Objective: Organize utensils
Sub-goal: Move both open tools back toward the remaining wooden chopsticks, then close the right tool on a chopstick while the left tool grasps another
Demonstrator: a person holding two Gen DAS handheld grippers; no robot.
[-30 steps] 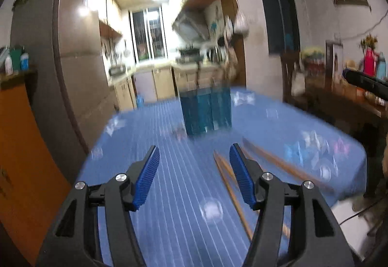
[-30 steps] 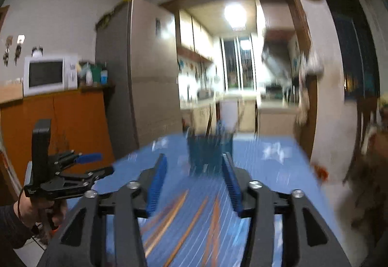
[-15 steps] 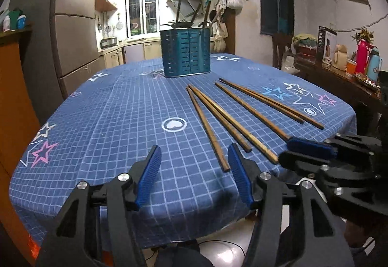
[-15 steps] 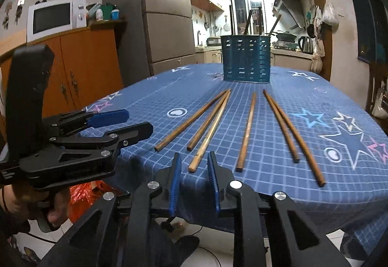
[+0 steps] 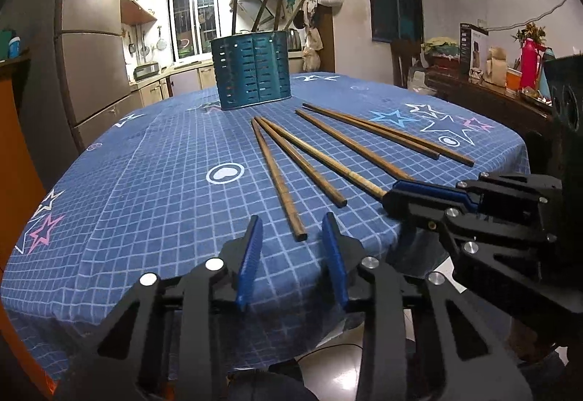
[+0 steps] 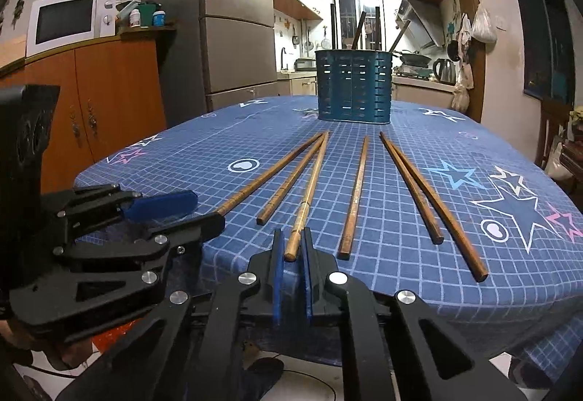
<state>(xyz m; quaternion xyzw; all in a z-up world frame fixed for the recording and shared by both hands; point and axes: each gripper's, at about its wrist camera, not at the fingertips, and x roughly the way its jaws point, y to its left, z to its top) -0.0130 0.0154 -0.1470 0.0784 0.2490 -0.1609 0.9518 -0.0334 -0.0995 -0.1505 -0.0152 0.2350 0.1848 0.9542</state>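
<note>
Several long wooden chopsticks [image 5: 280, 182] lie fanned on the blue checked tablecloth [image 5: 145, 182], also in the right wrist view [image 6: 353, 197]. A teal slotted utensil holder [image 5: 253, 69] with a few utensils stands at the far side, also in the right wrist view [image 6: 353, 87]. My left gripper [image 5: 293, 229] is open, empty, just short of the nearest chopstick's end. My right gripper [image 6: 291, 242] has its jaws nearly closed around the near tip of a light chopstick [image 6: 308, 197], with small gaps on both sides.
A fridge [image 6: 237, 18], orange cabinet [image 6: 109, 102] with a microwave [image 6: 69, 20] stand left. A sideboard with bottles [image 5: 524, 62] is right. The table's near edge drops off right under both grippers. Each gripper shows in the other's view.
Both grippers have come down to the table's near edge. The left jaws have narrowed a little. The right jaws have closed further around a chopstick tip.
</note>
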